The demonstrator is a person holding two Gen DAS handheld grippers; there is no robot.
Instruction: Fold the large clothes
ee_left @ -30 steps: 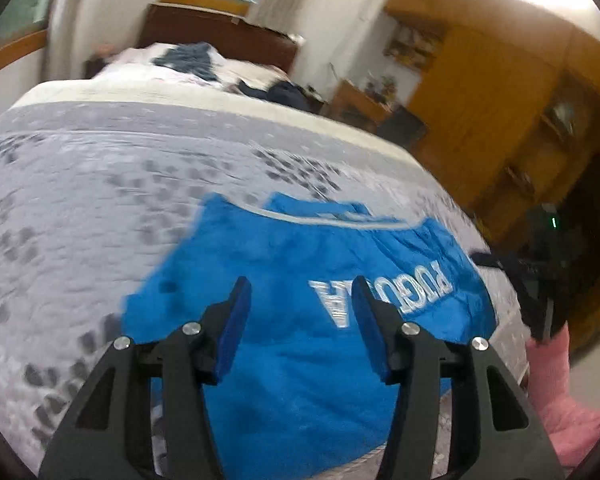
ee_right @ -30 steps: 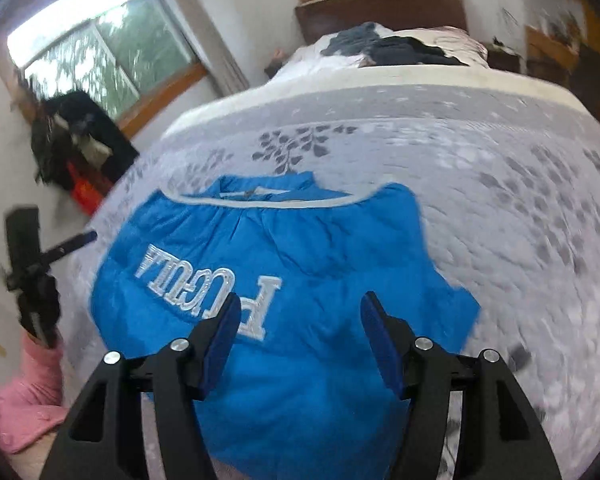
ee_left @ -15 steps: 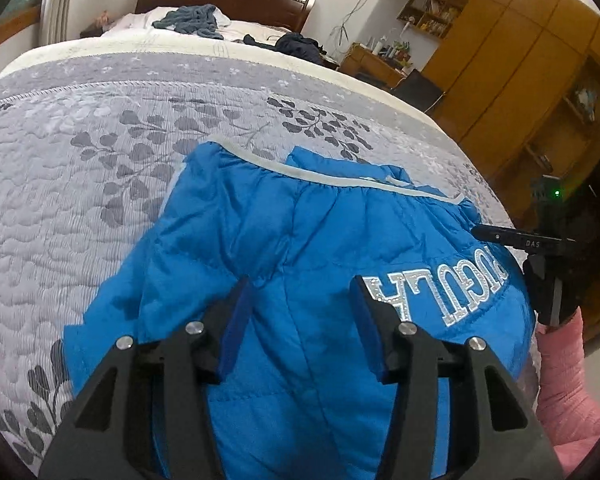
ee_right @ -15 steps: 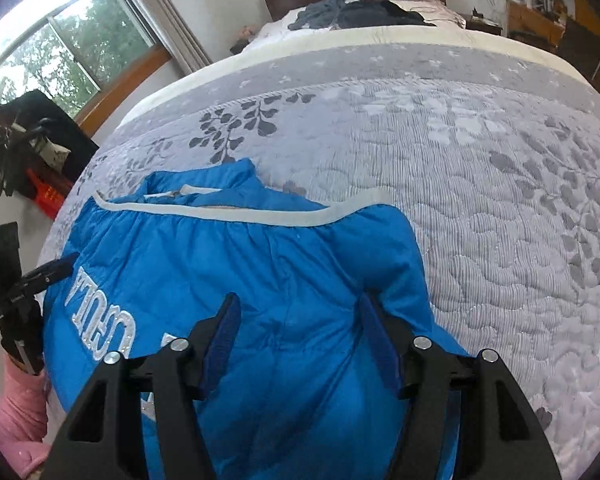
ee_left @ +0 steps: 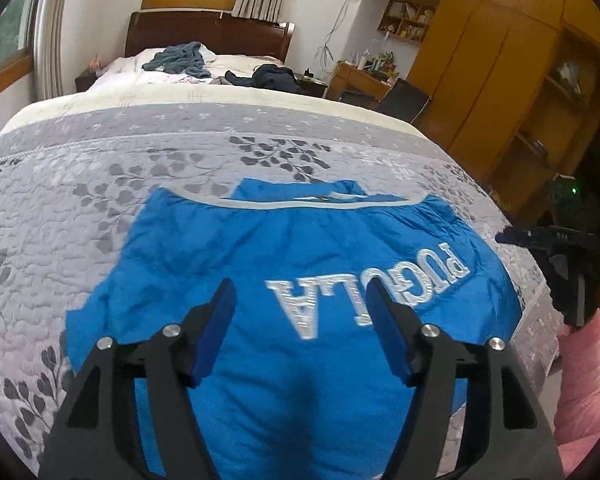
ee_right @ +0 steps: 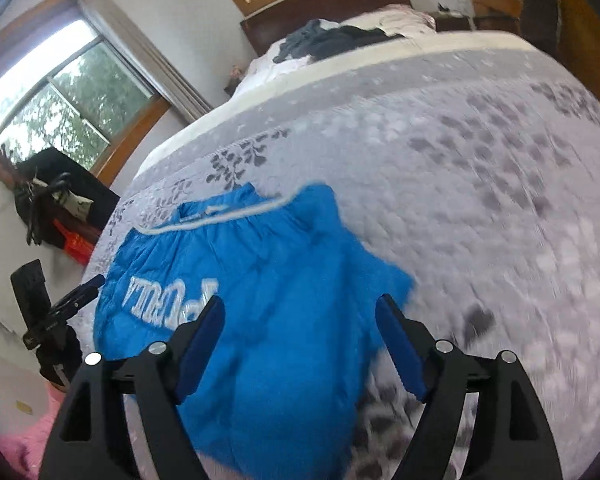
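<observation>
From the left wrist we look along the left tongs (ee_left: 300, 300) down the bed (ee_left: 100, 168) toward its headboard (ee_left: 204, 36) at upper centre, sitting close above the blue jacket (ee_left: 300, 248). From the right wrist we look past the right tongs (ee_right: 300, 316), tilted, toward the window (ee_right: 56, 108) at upper left. Both views share the jacket, quilt and headboard, and each catches the other tongs at its edge.

Each handheld black plastic two-finger gripper, the left (ee_left: 300, 320) and the right (ee_right: 300, 332), carries flat blue pads (ee_left: 214, 330) on angular fingers fixed with round silver screws (ee_left: 171, 330). At the right edge of the left view, a fluffy pink sleeve (ee_left: 580, 380) shows beneath the other gripper's black body, where a small green light (ee_left: 575, 190) glows.
</observation>
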